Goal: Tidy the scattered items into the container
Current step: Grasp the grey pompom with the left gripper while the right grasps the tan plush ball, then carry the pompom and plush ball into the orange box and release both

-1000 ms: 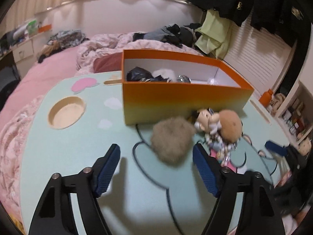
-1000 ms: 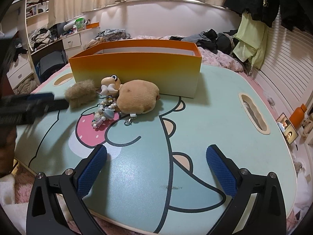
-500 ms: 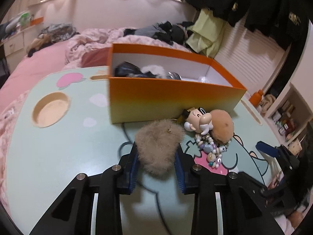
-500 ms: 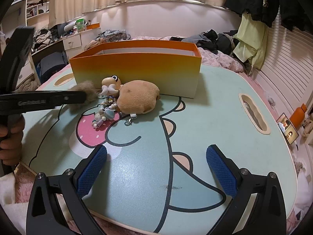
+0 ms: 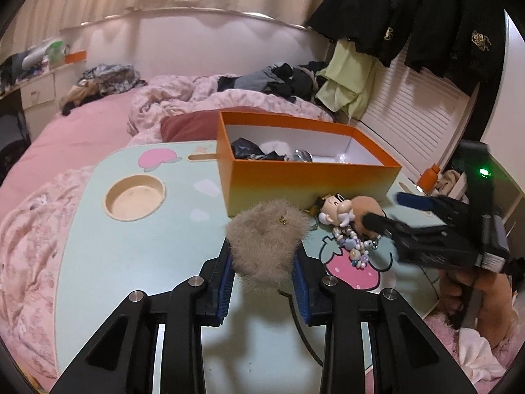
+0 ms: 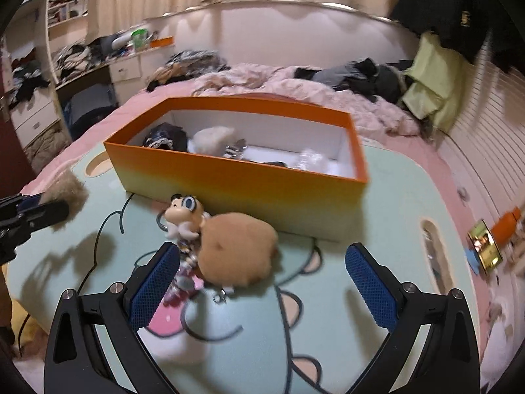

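Left tongs (image 5: 262,279) pinching pompom (image 5: 267,241) off bench (image 5: 137,246), box (image 5: 308,180) just ahead; right tongs (image 6: 262,282) spread around plush (image 6: 238,252), could snag bead chain (image 5: 356,246) and drag figurine (image 6: 183,216).

Left gripper (image 5: 262,282): black two-finger frame with blue ribbed pads (image 5: 225,282), fingers drawn close together and clamped on the grey fur pom-pom (image 5: 266,246), which bulges above and below the pads; held raised over the table surface. Right gripper (image 6: 262,285): same build, blue pads (image 6: 154,282) spread wide apart, nothing between them, pointed forward and downward. In the left wrist view the right gripper enters from the right edge, gripped by the person's bare right hand (image 5: 485,298).
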